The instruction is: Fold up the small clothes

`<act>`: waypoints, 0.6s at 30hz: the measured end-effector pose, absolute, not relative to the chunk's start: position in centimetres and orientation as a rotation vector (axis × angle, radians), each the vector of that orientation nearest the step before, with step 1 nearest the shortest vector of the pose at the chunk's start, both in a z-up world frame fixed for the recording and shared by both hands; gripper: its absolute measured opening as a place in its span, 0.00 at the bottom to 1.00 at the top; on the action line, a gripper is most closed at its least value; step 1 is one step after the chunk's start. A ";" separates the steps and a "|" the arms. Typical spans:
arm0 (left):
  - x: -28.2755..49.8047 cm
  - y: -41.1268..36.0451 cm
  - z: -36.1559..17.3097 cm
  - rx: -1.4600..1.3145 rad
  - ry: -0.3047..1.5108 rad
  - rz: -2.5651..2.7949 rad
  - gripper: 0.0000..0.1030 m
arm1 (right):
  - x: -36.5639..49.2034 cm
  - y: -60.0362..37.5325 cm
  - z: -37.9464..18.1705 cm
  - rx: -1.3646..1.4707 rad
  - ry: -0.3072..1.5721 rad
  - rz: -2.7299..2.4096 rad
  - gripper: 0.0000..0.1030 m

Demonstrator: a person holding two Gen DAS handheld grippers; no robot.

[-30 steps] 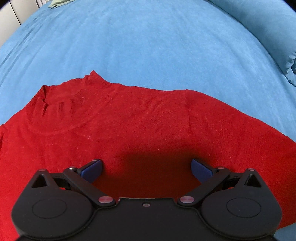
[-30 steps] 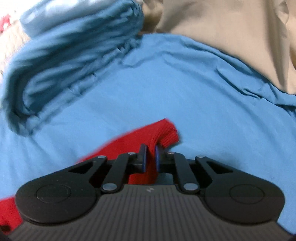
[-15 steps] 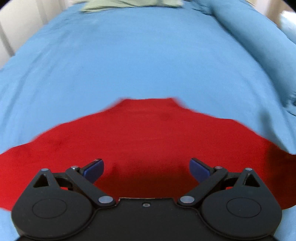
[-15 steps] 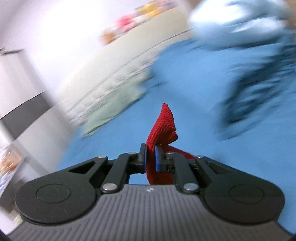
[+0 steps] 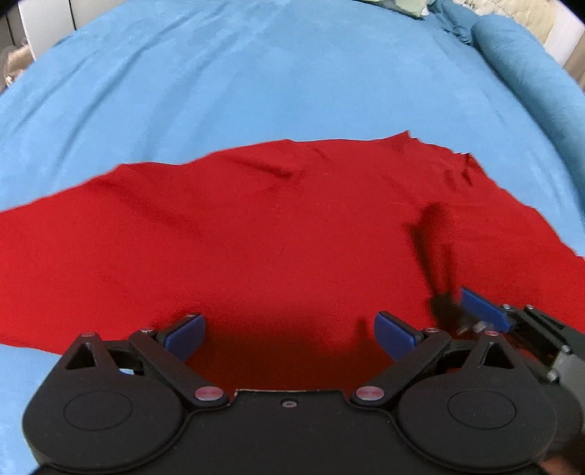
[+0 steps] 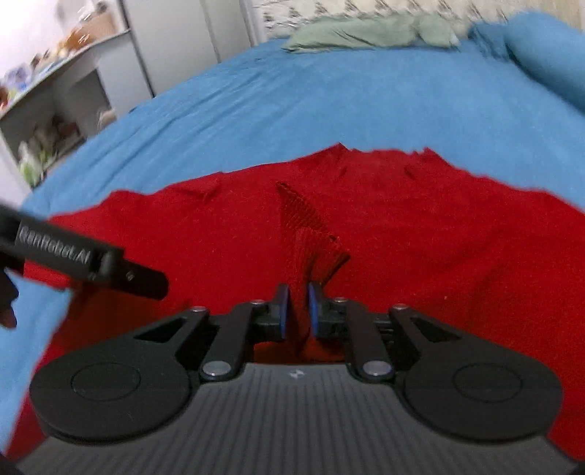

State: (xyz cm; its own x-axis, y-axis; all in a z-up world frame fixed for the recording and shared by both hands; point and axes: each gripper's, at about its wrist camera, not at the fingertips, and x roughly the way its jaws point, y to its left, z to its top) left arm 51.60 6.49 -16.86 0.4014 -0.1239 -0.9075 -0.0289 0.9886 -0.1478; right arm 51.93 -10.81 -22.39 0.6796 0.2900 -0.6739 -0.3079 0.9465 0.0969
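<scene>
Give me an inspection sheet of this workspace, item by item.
Surface: blue bedspread, lightly wrinkled.
Job's things: red knit sweater spread across the bedspread; its ribbed cuff is lifted over the body.
Clutter: green cloth at the far end of the bed; rolled blue blanket along the right edge.
Grippers: left hand-held gripper open above the sweater, holding nothing; right hand-held gripper shut on the ribbed cuff.
Cables: nothing seen.
Surroundings: shelf unit with small blurred items to the left of the bed.
</scene>
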 end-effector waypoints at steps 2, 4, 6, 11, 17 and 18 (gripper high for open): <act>51.5 5.7 -16.9 -0.164 1.149 -0.103 0.98 | 50.9 -10.8 -21.8 -0.080 0.733 0.355 0.77; 51.0 4.7 -16.7 -0.172 1.143 -0.157 0.98 | 51.0 -11.7 -21.3 -0.119 0.715 0.350 0.82; 51.0 3.2 -16.9 -0.179 1.144 -0.209 0.97 | 50.5 -12.6 -20.8 -0.123 0.735 0.345 0.83; 51.8 0.5 -18.4 -0.283 1.150 -0.258 0.84 | 47.5 -16.3 -19.5 -0.079 0.782 0.309 0.83; 52.2 -1.7 -19.1 -0.235 1.054 -0.150 0.29 | 45.5 -19.5 -20.2 -0.052 0.801 0.254 0.83; 52.4 -1.8 -19.1 -0.231 1.050 -0.143 0.15 | 45.4 -19.8 -20.3 -0.043 0.801 0.246 0.83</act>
State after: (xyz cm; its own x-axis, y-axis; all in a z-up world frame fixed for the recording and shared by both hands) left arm 52.41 -1.77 -19.07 0.4917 -0.2266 -0.8407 0.0066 0.9665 -0.2566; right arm 45.41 -19.82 -20.35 0.6688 0.2018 -0.7155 -0.2346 0.9706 0.0544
